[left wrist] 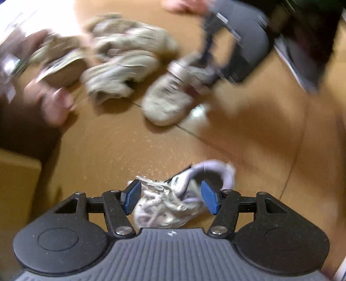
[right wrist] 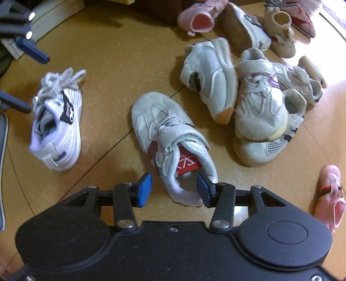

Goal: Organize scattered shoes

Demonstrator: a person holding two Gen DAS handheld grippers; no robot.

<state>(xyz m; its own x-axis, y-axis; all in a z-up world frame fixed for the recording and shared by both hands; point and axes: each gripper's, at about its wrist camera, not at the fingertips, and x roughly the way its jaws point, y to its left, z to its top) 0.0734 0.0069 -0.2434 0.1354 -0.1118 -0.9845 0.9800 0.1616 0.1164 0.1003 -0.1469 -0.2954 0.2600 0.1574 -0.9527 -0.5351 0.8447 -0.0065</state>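
In the left wrist view, which is motion-blurred, my left gripper is open with a white laced shoe lying between its blue pads. In the right wrist view, that same shoe carries a cartoon patch and sits at the left, with the left gripper spread beside its laces. My right gripper is open at the heel of a white strap shoe with a red insole. One pad is outside the heel and the other rests at the collar's rim. The strap shoe also shows from the left.
A pile of white and beige shoes lies to the right on the wooden floor. Pink shoes sit at the top and the right edge. A cardboard box stands at the left, and a white board lies at the far left.
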